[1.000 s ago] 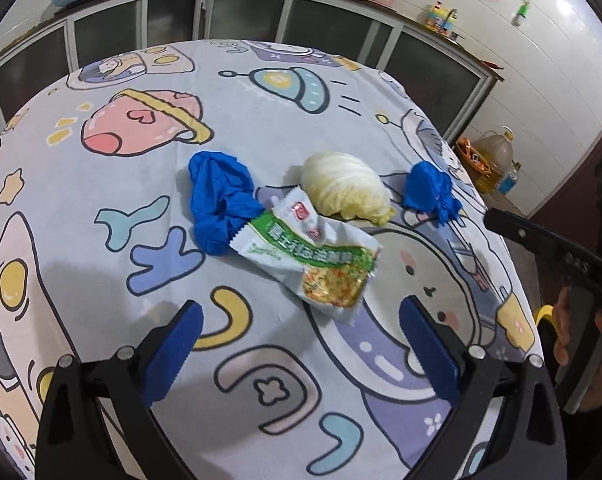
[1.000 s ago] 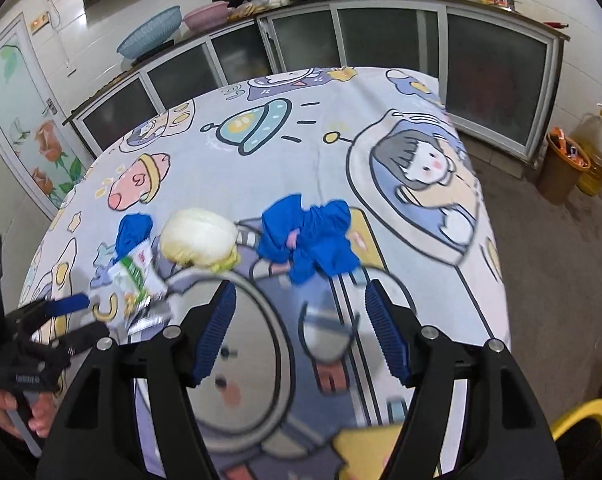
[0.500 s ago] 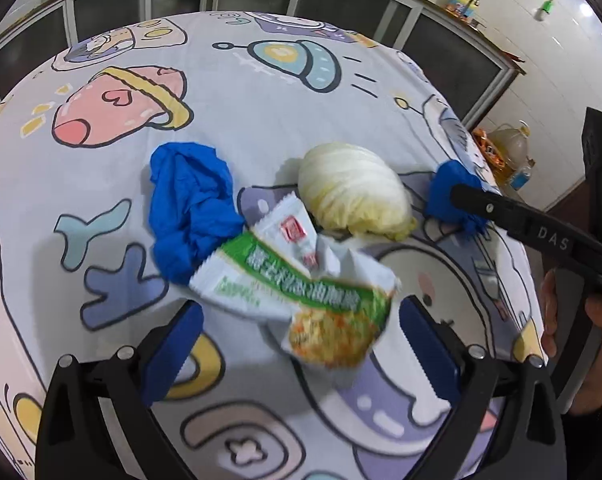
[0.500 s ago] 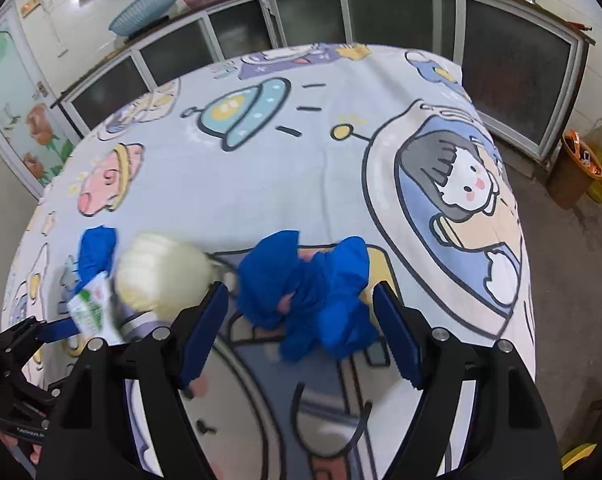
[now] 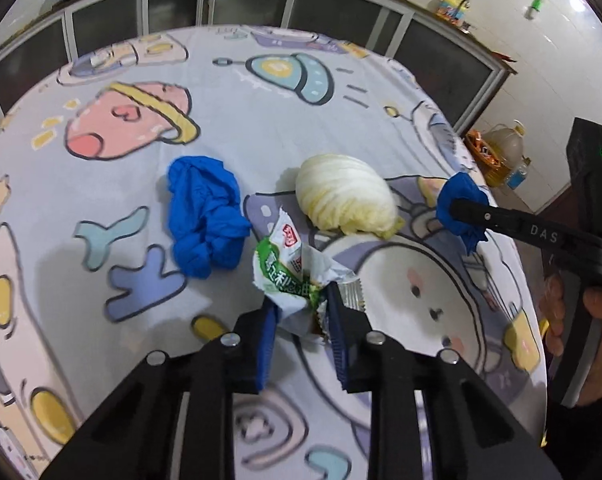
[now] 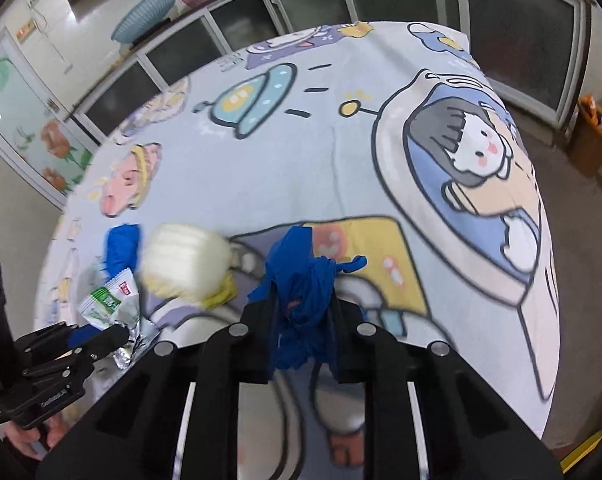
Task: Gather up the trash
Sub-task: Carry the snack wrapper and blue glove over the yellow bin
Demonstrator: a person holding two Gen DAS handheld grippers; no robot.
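My left gripper [image 5: 299, 300] has its jaws closing on a crumpled green-and-white snack wrapper [image 5: 289, 264], whose foil end is pinched between the blue pads. My right gripper [image 6: 303, 300] has its jaws closing on a wadded blue glove [image 6: 301, 276], which bulges out above and below the fingers. A second crumpled blue glove [image 5: 205, 216] lies on the cartoon tablecloth [image 5: 237, 120] left of the wrapper. A pale cabbage piece [image 5: 343, 196] rests just beyond the wrapper. In the left wrist view the right gripper [image 5: 457, 210] shows at the right with its blue glove [image 5: 459, 204].
The table's right edge drops to the floor, where an oil jug [image 5: 505, 152] and an orange-lined bin [image 6: 593, 136] stand. Glass-door cabinets [image 5: 245, 0] run behind the table. A person's hand [image 5: 597, 320] grips the right handle.
Both grippers went from wide open to closed. The left one advanced and clamped the wrapper, crumpling it. The right one moved down onto the blue glove and squeezed it.
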